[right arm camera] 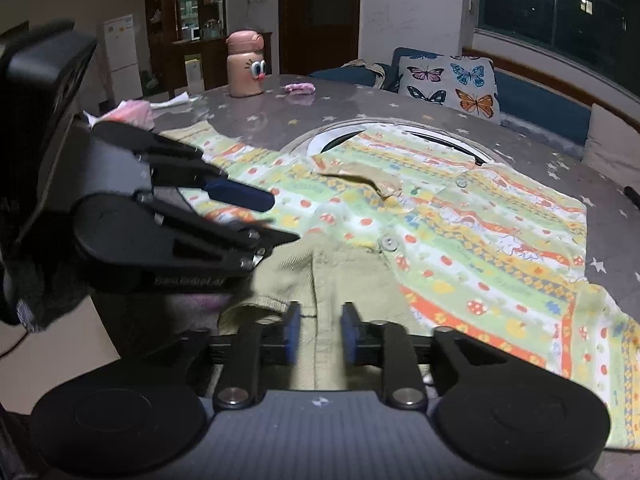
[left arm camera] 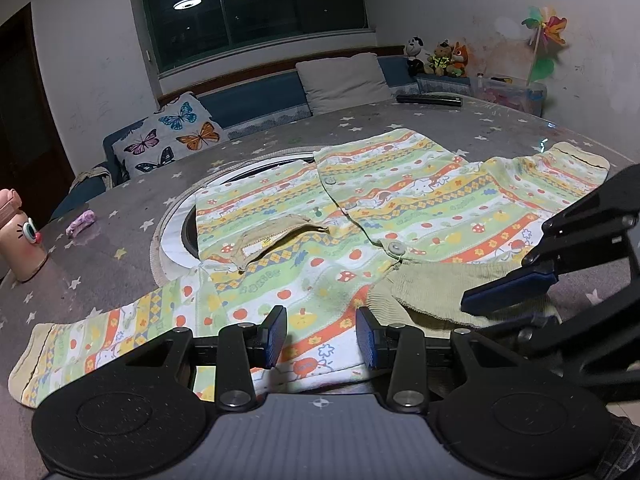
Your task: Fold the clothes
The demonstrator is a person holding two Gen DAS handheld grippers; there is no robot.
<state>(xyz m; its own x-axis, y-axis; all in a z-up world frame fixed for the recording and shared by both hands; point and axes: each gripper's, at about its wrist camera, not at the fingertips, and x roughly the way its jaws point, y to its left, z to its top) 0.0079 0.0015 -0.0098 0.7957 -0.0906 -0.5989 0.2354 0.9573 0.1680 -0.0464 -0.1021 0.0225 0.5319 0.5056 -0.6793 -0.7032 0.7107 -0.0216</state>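
Landmark: the patterned shirt (left arm camera: 360,208), a striped button-front child's top, spread flat face-up on the grey star-print worktop (left arm camera: 120,240), sleeves out to both sides.

Nearest, left claw (left arm camera: 322,338) hangs over the shirt's near hem, blue pads (left arm camera: 276,334) spread apart, patterned cloth showing in the gap; no pinch visible, pads not pressing cloth.

Right claw (right arm camera: 320,334) sits at the shirt's near edge over the olive ribbed fabric (right arm camera: 320,280) that lies against the shirt below its lowest button (right arm camera: 389,242). Its pads (right arm camera: 292,332) stand slightly apart, olive fabric seen between them; pads do not look pressed on it. In the left wrist view the right claw (left arm camera: 508,294) comes in from the right of the shirt, tip over that same olive fabric (left arm camera: 432,288).

Mid-shirt: beige collar (left arm camera: 276,240) flipped open, label showing. Buttons run along the placket toward the far hem.

Under the shirt's far half, a round white-rimmed inset (left arm camera: 176,236) in the worktop, partly covered.

Left of the shirt: small purple crumpled item (left arm camera: 81,222), then a pink cartoon-face bottle (left arm camera: 18,236) at the worktop edge. Behind the shirt's far right, a dark remote (left arm camera: 430,100).

Beyond the shirt and worktop: blue sofa (left arm camera: 256,100) with a butterfly cushion (left arm camera: 172,136) and a plain grey cushion (left arm camera: 344,78), plush toys (left arm camera: 436,58) on the ledge, a pinwheel (left arm camera: 546,36), dark window (left arm camera: 252,8) above.
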